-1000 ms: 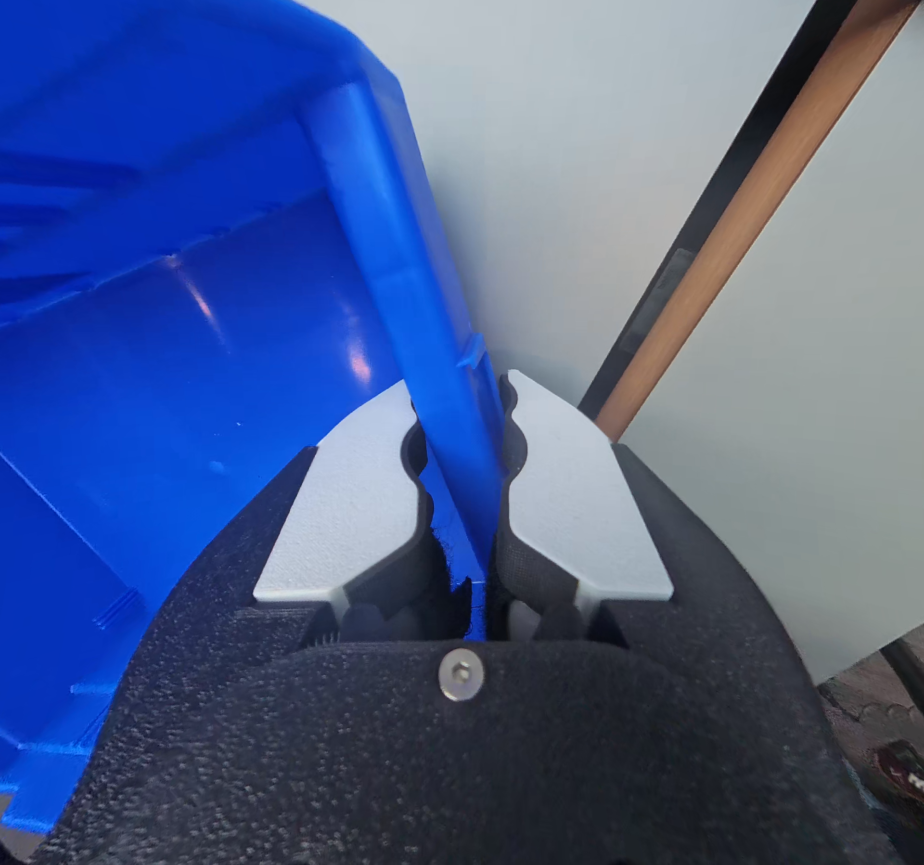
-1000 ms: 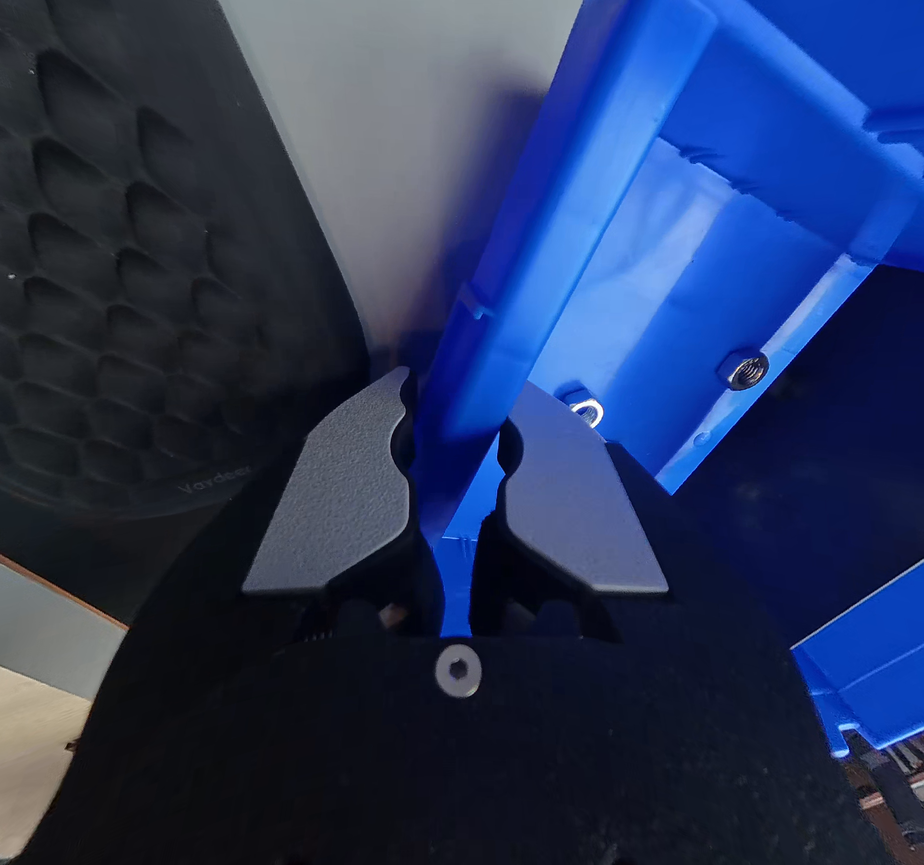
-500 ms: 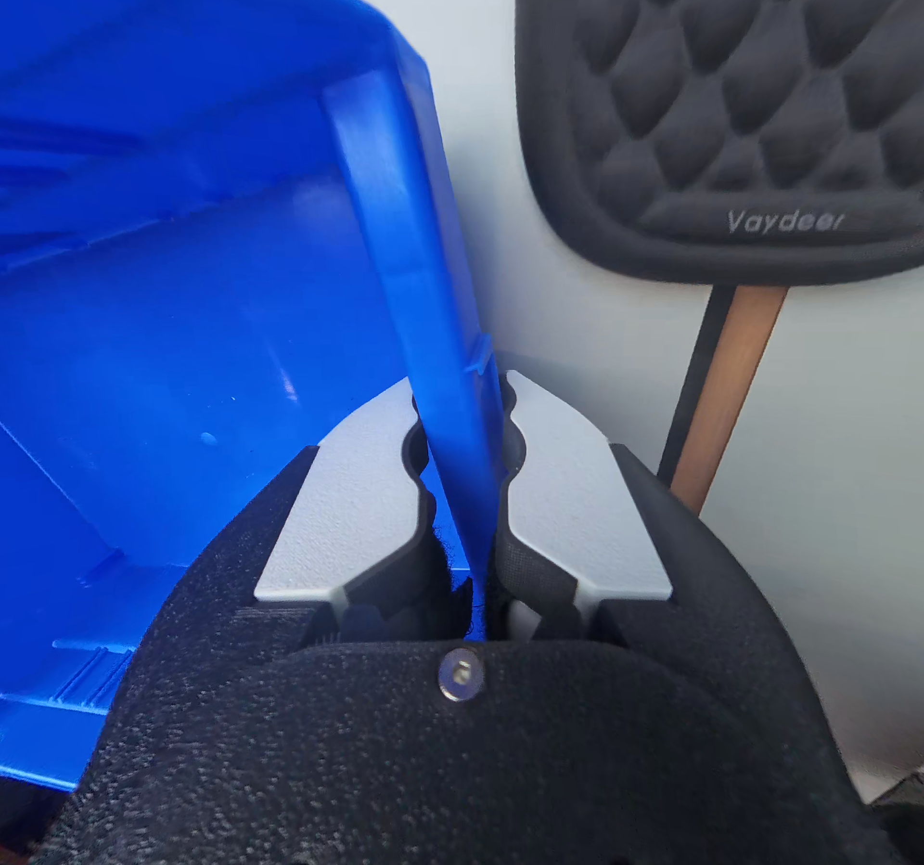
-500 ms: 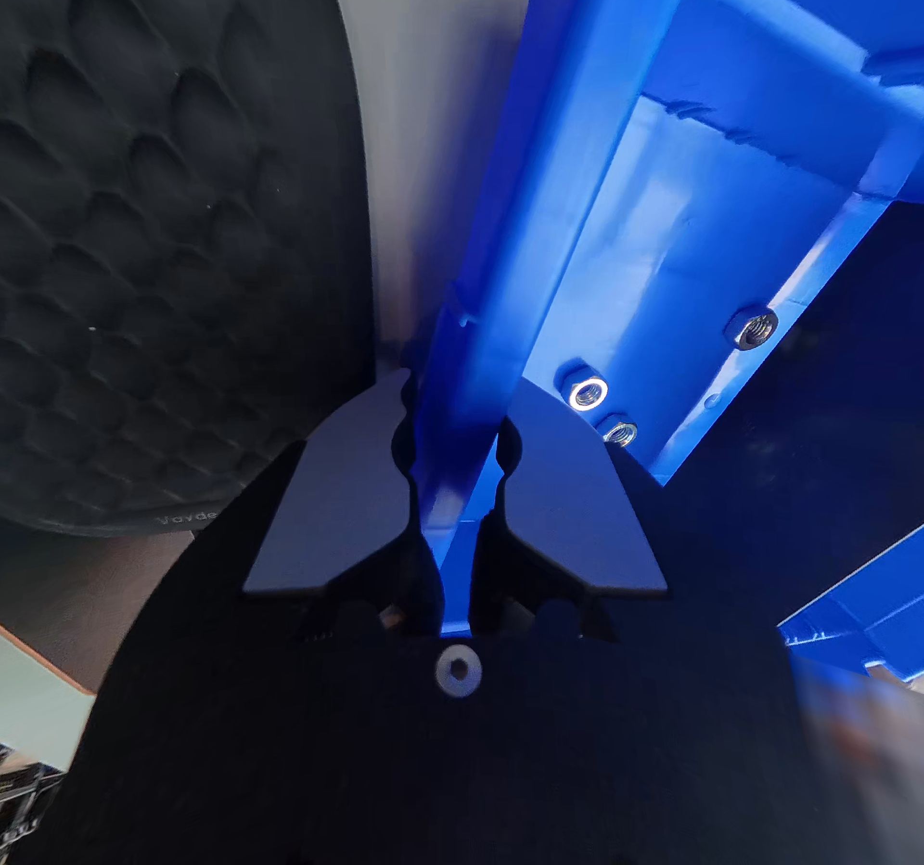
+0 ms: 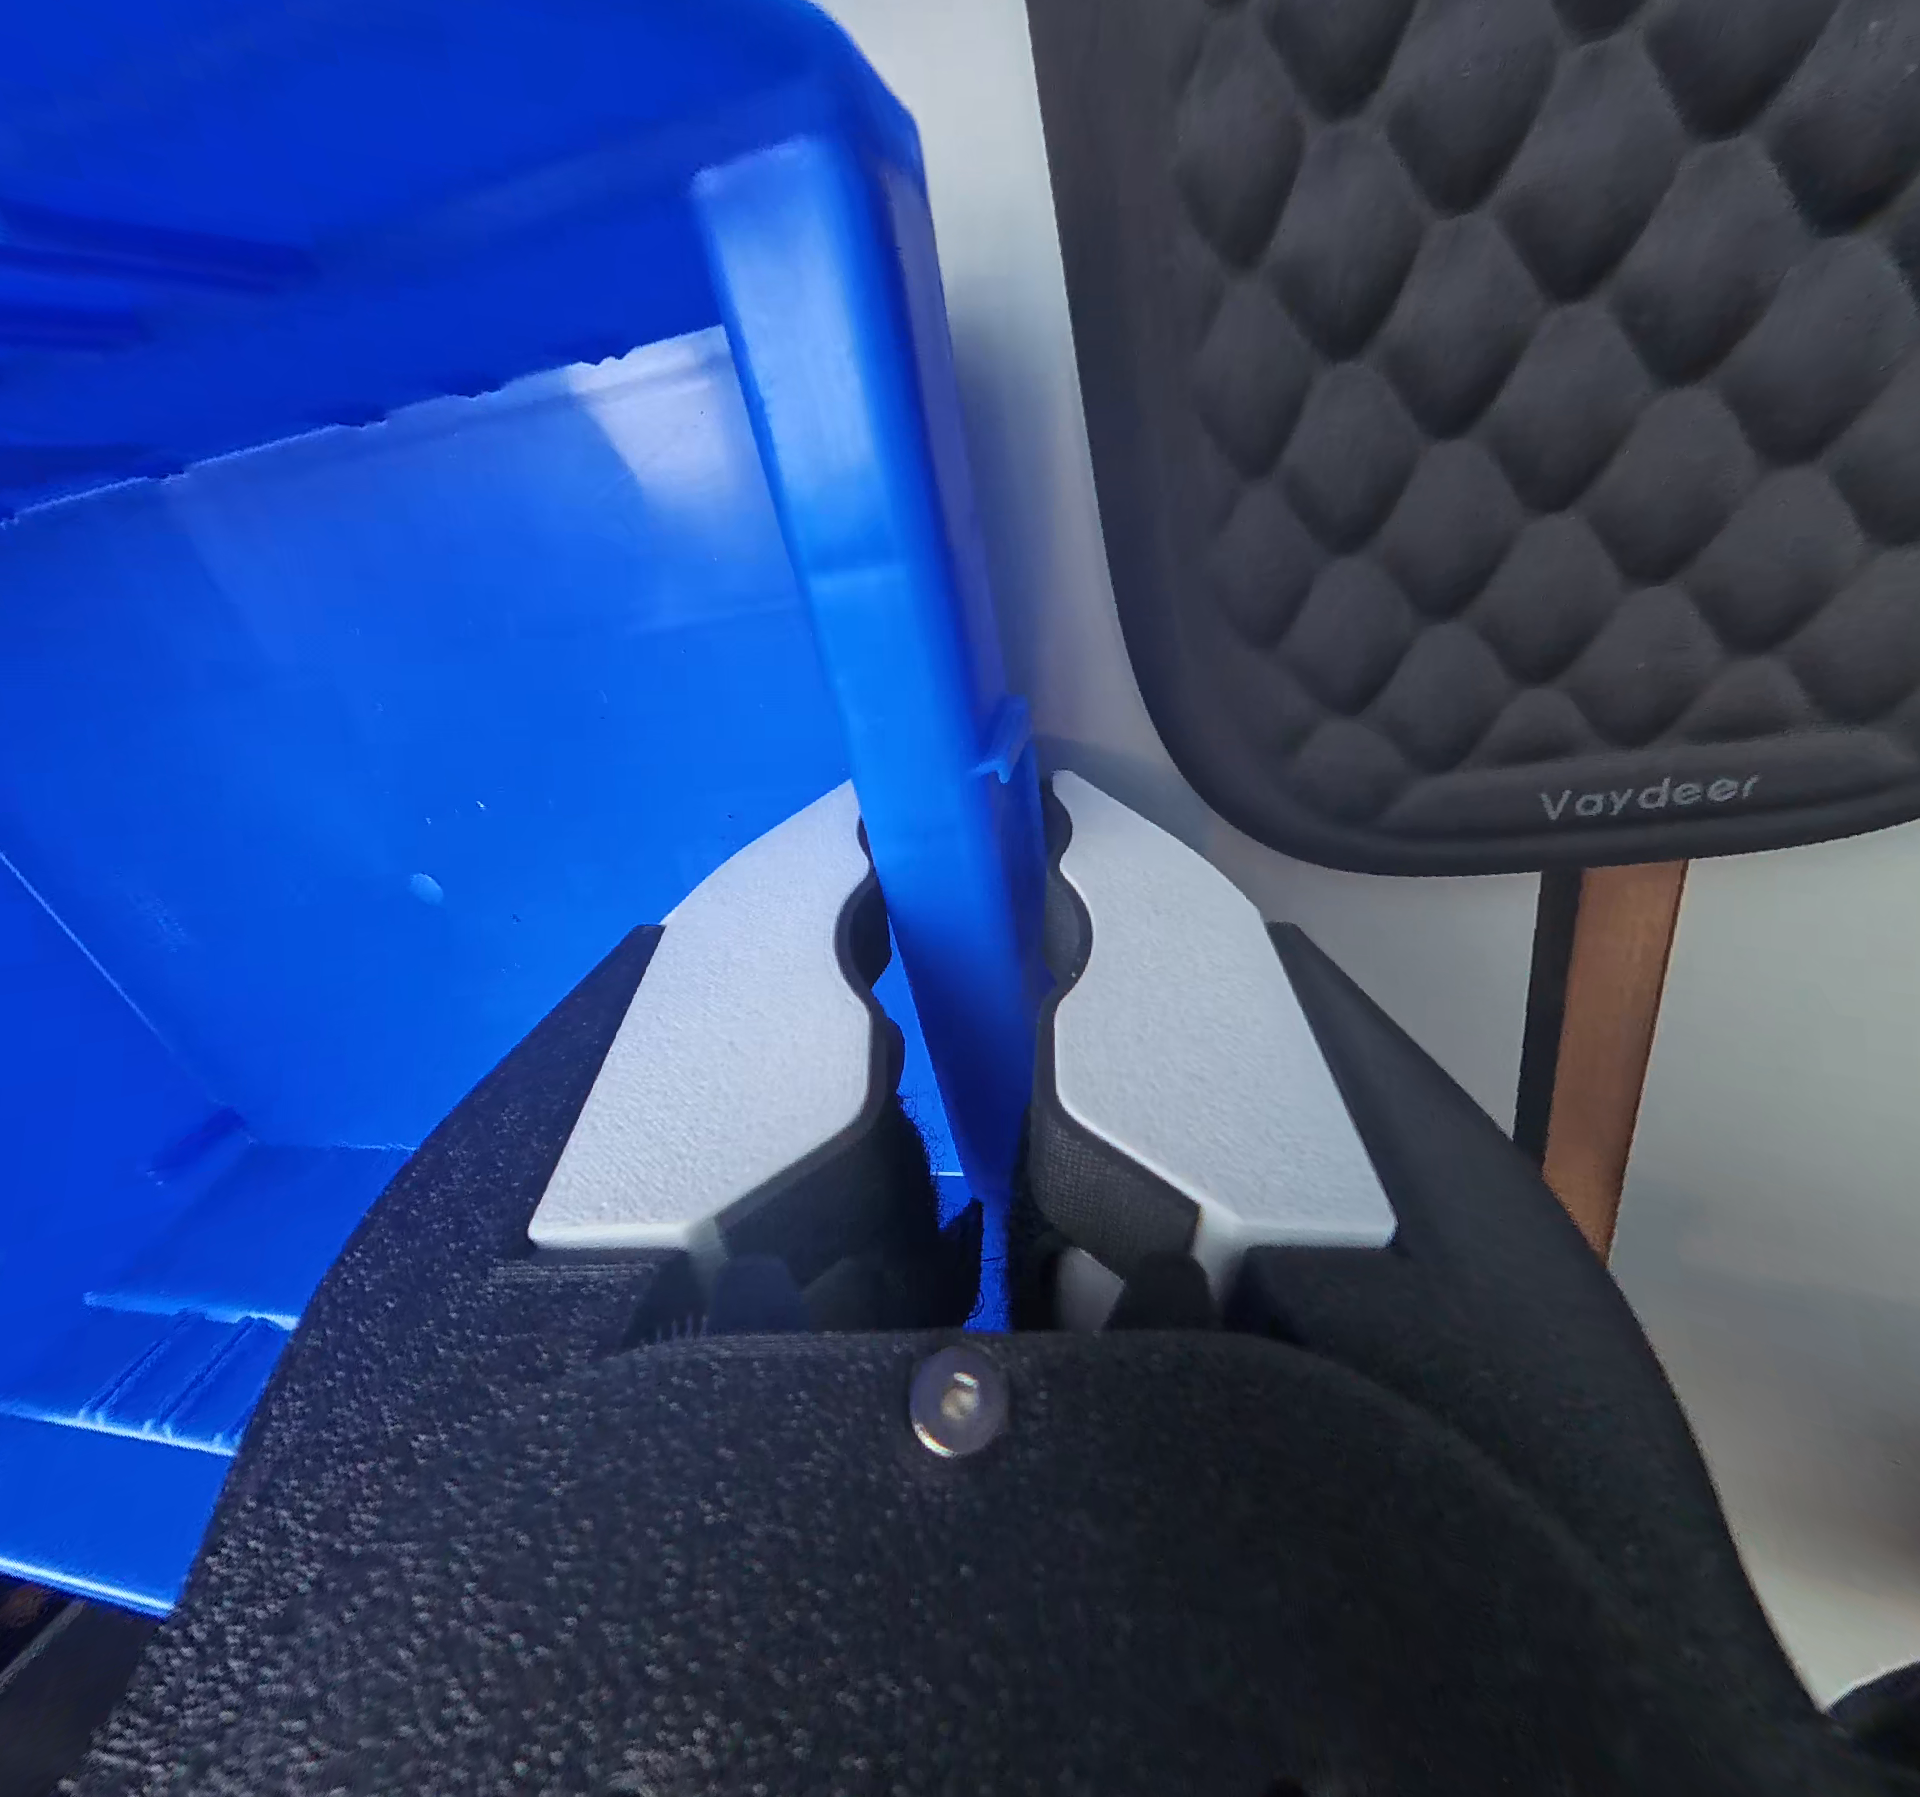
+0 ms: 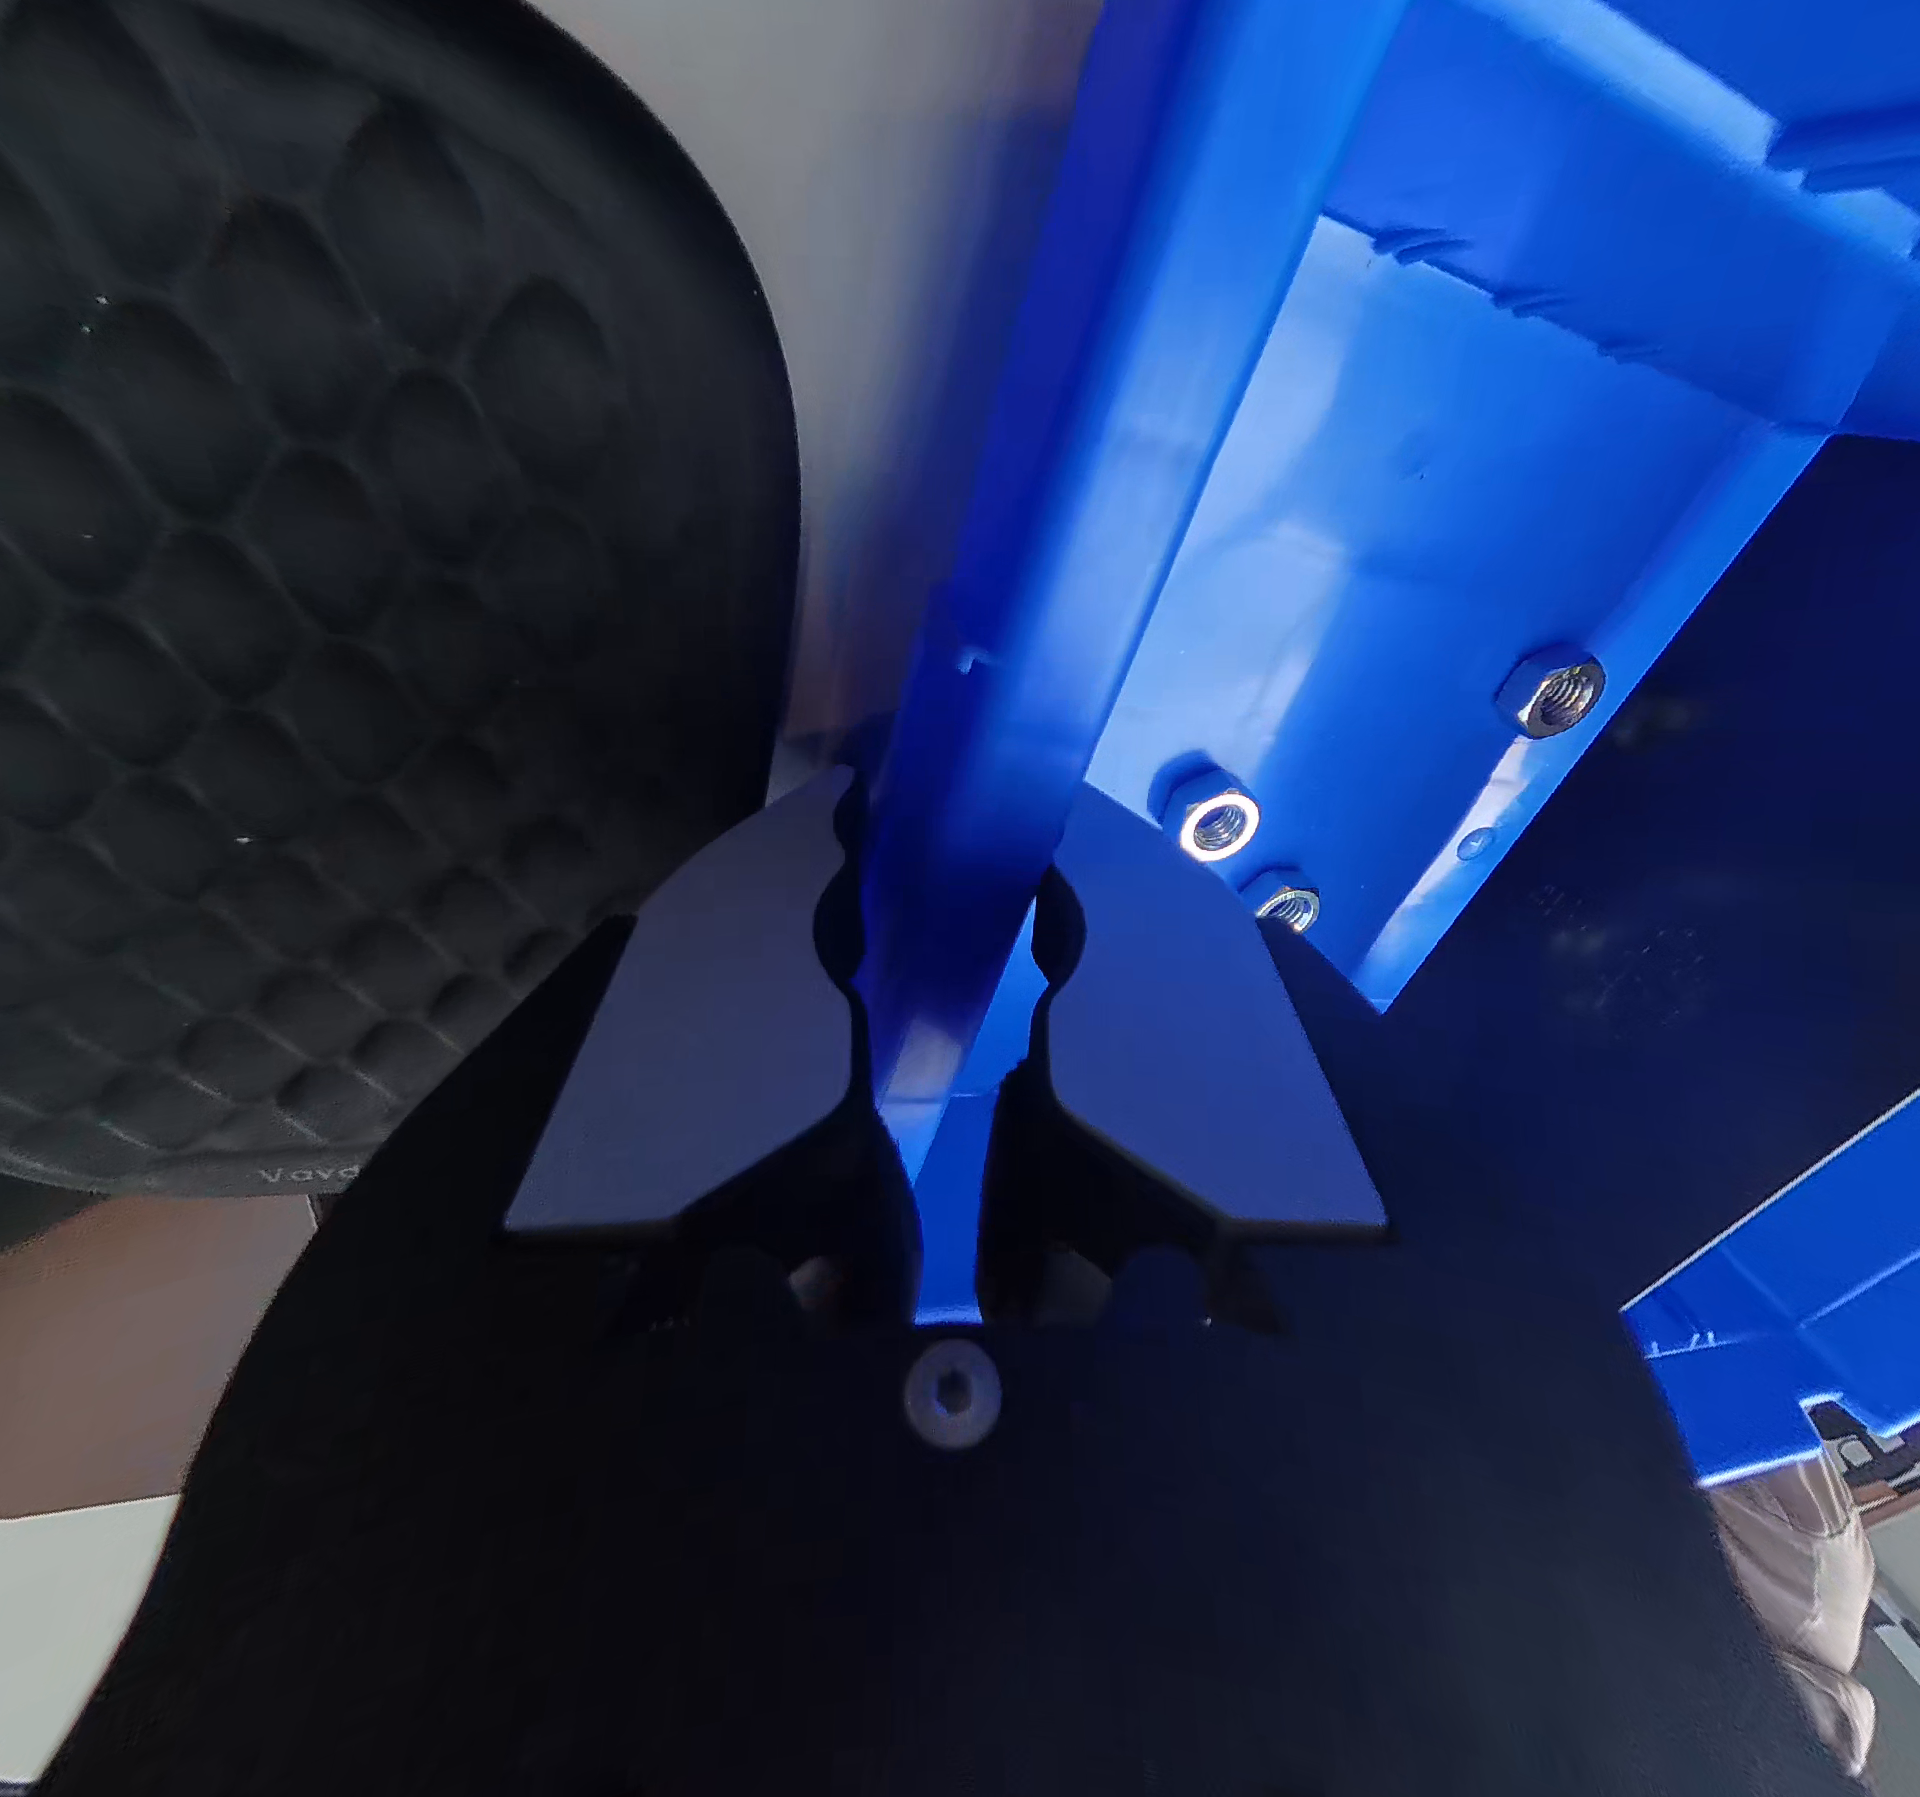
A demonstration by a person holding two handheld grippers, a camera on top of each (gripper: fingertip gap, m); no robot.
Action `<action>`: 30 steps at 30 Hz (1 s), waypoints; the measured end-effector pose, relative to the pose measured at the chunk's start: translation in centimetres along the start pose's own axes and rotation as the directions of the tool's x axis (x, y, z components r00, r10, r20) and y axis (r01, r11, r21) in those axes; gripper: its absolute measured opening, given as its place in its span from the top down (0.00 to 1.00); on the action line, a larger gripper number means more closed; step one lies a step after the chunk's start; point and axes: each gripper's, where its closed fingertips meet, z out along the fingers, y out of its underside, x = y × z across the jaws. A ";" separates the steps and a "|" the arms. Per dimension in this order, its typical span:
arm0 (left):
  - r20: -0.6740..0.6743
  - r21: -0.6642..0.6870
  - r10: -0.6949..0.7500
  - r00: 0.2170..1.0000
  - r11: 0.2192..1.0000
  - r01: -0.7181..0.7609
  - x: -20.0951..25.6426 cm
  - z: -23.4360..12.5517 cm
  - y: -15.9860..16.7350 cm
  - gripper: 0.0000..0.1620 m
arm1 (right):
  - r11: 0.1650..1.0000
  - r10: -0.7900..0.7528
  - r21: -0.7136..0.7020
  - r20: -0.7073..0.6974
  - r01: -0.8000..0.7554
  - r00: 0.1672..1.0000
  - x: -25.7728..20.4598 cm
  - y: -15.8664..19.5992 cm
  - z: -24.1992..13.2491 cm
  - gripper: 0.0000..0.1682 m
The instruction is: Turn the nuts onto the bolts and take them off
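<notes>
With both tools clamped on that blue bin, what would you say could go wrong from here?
1. The blue bin looks tilted; the three loose nuts sit at its low edge and might spill out.
2. The left tool and right tool each pinch only a thin wall, so the bin could slip or twist.

Blue bin [image 5: 416,708]; silver nuts [image 6: 1221,825]; black quilted cushion [image 5: 1558,345].
</notes>
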 end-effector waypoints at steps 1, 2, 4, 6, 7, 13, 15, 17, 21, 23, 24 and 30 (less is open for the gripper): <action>0.000 0.000 0.006 1.000 1.000 -0.006 -0.1 0.0 -0.1 0.85 | 1.000 -0.004 0.004 -0.001 0.004 1.000 0.0 -0.1 0.0 0.83; 0.003 0.003 0.018 1.000 1.000 -0.018 -0.1 0.0 -0.2 0.84 | 1.000 -0.010 0.006 -0.002 0.010 1.000 0.1 -0.1 0.0 0.83; -0.001 0.002 0.014 1.000 1.000 -0.014 -0.1 0.0 -0.2 0.84 | 1.000 -0.008 0.011 -0.001 0.008 1.000 0.1 -0.2 0.0 0.83; 0.014 0.001 -0.018 1.000 1.000 0.018 -0.3 0.0 -0.1 0.83 | 0.999 0.031 0.025 -0.005 -0.031 0.999 0.1 -0.2 -0.1 0.83; 0.050 -0.002 -0.053 0.997 0.999 0.053 -0.7 -0.1 0.0 0.78 | 0.997 0.063 0.041 -0.028 -0.062 0.998 0.3 -0.2 -0.2 0.81; 0.200 0.383 -0.477 0.856 0.842 0.379 -2.8 -5.6 -2.6 0.55 | 0.807 0.453 0.436 -0.027 -0.397 0.891 1.1 -0.8 -5.7 0.66; 0.168 0.604 -0.640 0.750 0.668 0.435 -3.5 -8.7 -4.8 0.54 | 0.643 0.594 0.599 0.004 -0.478 0.804 1.7 -0.6 -8.6 0.62; 0.084 0.756 -0.741 0.666 0.483 0.442 -3.5 -11.1 -7.4 0.53 | 0.447 0.709 0.740 0.050 -0.503 0.704 2.3 0.0 -11.5 0.58; -0.024 0.872 -0.830 0.558 0.256 0.417 -3.2 -12.9 -12.2 0.52 | 0.078 0.884 0.910 0.126 -0.408 0.449 2.9 3.2 -15.6 0.50; -0.091 0.886 -0.845 0.527 0.173 0.430 -3.0 -12.5 -14.5 0.54 | -0.010 0.940 0.933 0.131 -0.360 0.314 2.4 5.4 -15.7 0.50; -0.119 0.883 -0.851 0.511 0.145 0.447 -3.0 -11.9 -15.4 0.54 | -0.023 0.959 0.936 0.119 -0.350 0.256 2.0 6.3 -15.3 0.50; -0.268 0.867 -0.847 0.460 -0.004 0.498 -2.3 -10.3 -17.9 0.42 | -0.055 0.983 0.937 0.112 -0.346 0.147 -0.7 8.0 -13.6 0.45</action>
